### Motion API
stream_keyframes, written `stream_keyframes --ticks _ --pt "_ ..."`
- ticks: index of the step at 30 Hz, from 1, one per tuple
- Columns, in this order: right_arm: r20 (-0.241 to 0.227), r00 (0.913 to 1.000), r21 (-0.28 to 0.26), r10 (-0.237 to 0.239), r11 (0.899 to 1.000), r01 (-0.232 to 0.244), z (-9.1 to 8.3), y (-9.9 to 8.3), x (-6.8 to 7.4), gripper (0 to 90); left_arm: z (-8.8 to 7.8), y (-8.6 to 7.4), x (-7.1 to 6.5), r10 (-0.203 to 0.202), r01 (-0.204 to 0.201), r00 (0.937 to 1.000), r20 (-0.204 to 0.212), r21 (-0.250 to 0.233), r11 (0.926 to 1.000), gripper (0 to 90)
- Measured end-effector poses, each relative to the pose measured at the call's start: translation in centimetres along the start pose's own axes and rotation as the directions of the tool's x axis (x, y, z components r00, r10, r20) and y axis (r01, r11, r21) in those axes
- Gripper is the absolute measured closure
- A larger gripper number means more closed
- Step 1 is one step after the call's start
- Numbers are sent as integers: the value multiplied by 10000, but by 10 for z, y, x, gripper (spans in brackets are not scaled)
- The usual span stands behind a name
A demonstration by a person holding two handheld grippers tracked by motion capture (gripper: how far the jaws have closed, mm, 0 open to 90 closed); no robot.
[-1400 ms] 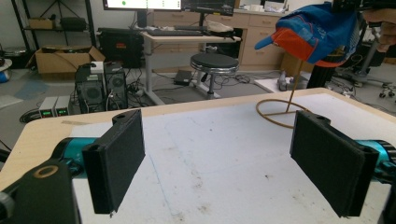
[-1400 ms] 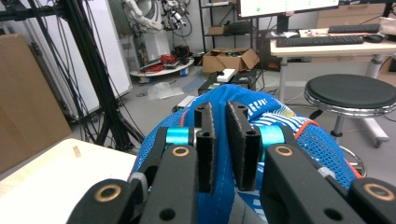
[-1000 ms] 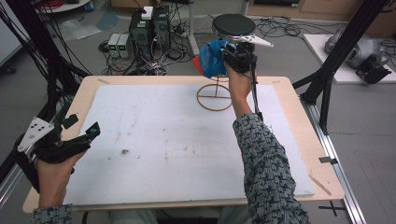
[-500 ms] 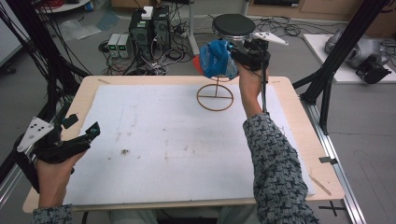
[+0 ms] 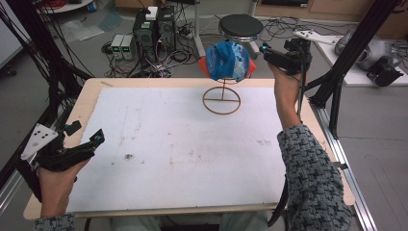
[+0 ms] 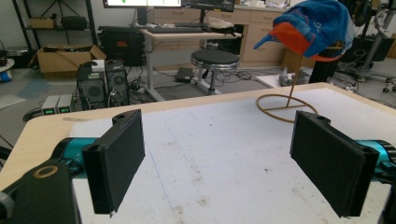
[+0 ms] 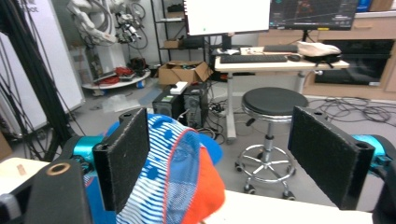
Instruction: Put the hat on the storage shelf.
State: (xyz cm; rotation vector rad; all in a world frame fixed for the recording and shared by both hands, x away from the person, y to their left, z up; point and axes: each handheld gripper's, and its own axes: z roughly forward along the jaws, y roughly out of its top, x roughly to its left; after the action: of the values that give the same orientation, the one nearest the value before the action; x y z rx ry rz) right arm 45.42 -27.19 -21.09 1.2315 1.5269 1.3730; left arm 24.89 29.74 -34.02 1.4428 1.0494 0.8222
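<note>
Our right gripper (image 5: 267, 52) hangs in the air past the far edge of the table (image 5: 91, 91), just to the right of the cap (image 5: 227, 60), and its jaws stand wide apart with nothing between them. In the right gripper view (image 7: 219, 158) we see the two black pads spread, the left one beside the cap's (image 7: 173, 177) blue-and-white striped crown and orange brim, the right one well clear of it. We cannot tell from that view whether the left pad touches the fabric; from the high view the gripper looks apart from the cap.

We see the cap resting on top of a thin wire stand (image 5: 221, 98), whose round base ring sits on the white mat (image 5: 183, 144) near the table's far edge, right of centre. In the left gripper view the cap (image 6: 310, 28) sits high on the stand's upright rod (image 6: 287, 100), its brim pointing left in that view.

Our left gripper (image 5: 86, 142) sits low at the near left corner of the table, over the mat's left edge, held in our left hand (image 5: 55, 185). Its jaws are also spread wide and hold nothing; in its own view (image 6: 217, 158) we look between the pads across the bare, lightly stained mat toward the stand.

Beyond the table we see a black round stool (image 5: 240, 24) and computer towers (image 5: 154, 26) on the floor among cables.
</note>
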Motion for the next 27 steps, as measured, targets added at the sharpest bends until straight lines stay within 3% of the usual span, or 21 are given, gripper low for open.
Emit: stream_keyframes --ticks 11,13,15,18,27 --pt "-49 9998 -228 173 9996 -174 -35 9 -14 170 0 -1 1 -20 20 10000 -19 20 10000 180" --pt "-54 10000 -524 84 9986 -86 -44 9 -15 170 0 -1 1 -31 31 10000 -17 12 10000 180" --pt "74 9999 -854 -117 9963 123 -48 6 -14 170 0 0 1 3 -3 10000 1 10 10000 180" --pt "22 9999 -704 -118 9974 119 -54 0 -15 170 0 0 0 7 -7 10000 15 18 10000 180" --pt "-47 9999 -1036 -161 9945 155 -77 -23 -19 123 1 -1 -1 7 -7 10000 -1 39 10000 180"
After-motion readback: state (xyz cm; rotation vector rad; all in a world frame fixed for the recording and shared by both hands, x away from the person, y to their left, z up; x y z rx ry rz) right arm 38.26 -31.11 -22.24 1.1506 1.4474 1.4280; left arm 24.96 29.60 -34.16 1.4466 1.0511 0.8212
